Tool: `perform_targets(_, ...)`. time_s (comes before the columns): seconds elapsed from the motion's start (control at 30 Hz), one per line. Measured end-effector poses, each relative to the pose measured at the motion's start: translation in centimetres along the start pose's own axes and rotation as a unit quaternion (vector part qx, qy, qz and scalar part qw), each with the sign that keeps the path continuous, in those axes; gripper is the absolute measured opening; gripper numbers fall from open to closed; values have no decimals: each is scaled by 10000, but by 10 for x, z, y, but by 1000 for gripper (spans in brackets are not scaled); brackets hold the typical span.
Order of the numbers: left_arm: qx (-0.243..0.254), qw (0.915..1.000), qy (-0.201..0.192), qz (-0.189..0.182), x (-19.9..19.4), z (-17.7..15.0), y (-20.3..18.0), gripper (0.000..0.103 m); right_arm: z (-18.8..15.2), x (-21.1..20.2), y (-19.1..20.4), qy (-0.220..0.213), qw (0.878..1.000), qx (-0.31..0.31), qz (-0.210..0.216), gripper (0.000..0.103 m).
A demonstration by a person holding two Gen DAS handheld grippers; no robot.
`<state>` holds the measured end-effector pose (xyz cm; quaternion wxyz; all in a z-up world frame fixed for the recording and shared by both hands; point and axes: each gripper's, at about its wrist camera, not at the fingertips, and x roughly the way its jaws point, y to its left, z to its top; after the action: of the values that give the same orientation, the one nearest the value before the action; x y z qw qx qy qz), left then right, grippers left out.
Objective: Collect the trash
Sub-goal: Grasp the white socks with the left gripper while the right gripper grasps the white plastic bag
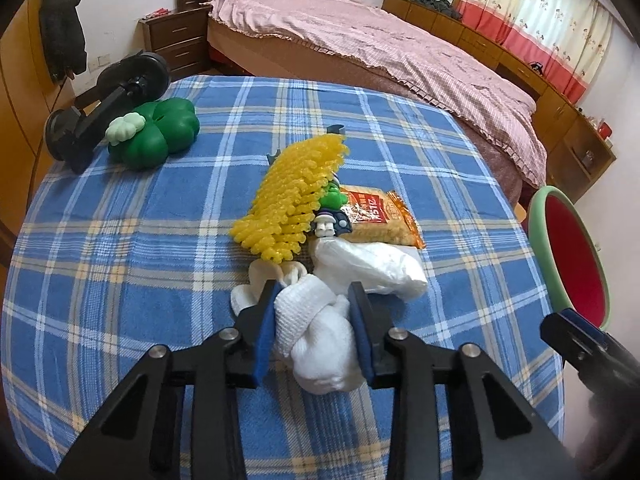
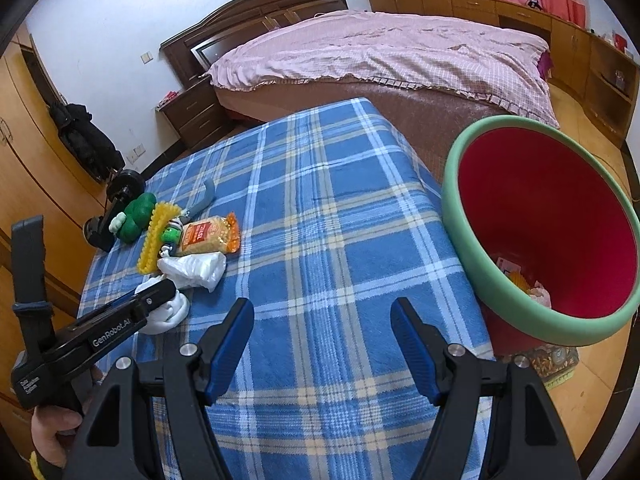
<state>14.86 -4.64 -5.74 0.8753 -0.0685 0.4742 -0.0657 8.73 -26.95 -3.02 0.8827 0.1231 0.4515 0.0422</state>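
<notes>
Your white crumpled cloth wad (image 1: 316, 340) is lying on the blue plaid surface (image 1: 120, 240), right below the plastic bag (image 1: 368, 268), and your left gripper (image 1: 316, 332) has its fingers pinched against both sides of it. Looks like the pickup step. Next you'd lift and carry it right to the bin (image 2: 536, 236). Right gripper (image 2: 324, 344) is wide open, empty.

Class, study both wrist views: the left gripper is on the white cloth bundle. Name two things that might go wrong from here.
1. The left gripper pinches only part of the white cloth bundle; a loose end trails toward the yellow brush and may snag it when lifted.
2. The bin stands off the table's right edge, so the cloth might slip out on the way across.
</notes>
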Motion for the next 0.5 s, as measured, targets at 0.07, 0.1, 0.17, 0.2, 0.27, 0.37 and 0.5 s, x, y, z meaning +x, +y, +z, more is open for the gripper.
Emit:
perform_targets(0.07, 9, 10000, -27, 10, -3, -1, 2, 33, 0, 2, 4, 10, 10000, -57, 1, 73)
perform_targets(0.1, 13, 10000, -42, 22, -5, -1, 4, 33, 0, 2, 6, 11, 10000, -83, -8, 73)
perform_targets(0.17, 9, 9999, -87, 70, -10, -1, 8, 33, 1, 3, 9, 15, 9999, -140, -8, 73)
perform_targets(0.2, 12, 9999, -109, 93, -12, 0, 10, 33, 1, 4, 12, 20, 9999, -169, 5, 73)
perform_targets(0.27, 15, 9997, -166, 168, -17, 1, 14, 33, 2, 5, 15, 25, 9998, -211, 16, 73)
perform_targets(0.37, -19, 9993, -237, 280, -23, 3, 22, 33, 3, 8, 21, 41, 9996, -276, 35, 73)
perform_targets(0.5, -60, 9986, -311, 431, -30, 5, 35, 33, 4, 13, 32, 69, 9991, -405, 64, 73)
